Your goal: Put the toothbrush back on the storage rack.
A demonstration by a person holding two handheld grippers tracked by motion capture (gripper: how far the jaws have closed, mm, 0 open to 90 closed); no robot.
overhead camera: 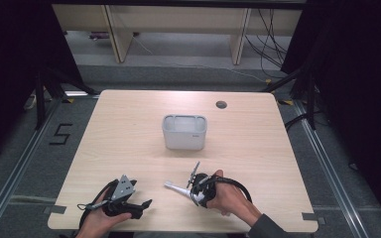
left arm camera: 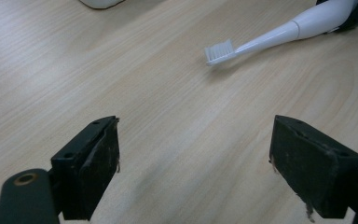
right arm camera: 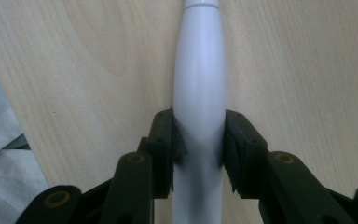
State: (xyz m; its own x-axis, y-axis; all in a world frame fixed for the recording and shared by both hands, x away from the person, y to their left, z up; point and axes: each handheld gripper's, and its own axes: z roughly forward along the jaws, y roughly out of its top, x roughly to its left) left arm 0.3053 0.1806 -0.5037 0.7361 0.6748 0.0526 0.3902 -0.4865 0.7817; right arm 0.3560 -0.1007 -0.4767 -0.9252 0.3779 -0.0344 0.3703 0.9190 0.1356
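Bare tabletop (overhead camera: 129,134) all around, the grey bin (overhead camera: 184,132) mid-table the lone obstacle.

white electric toothbrush (left arm camera: 279,32) | lying flat on table | bristle head leftward

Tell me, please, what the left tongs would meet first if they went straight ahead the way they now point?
Probably the brush head of the white electric toothbrush, which lies across their line on the table. The left tongs stand open with bare wood between. Depth is unclear, so they might pass just short of the bristles.
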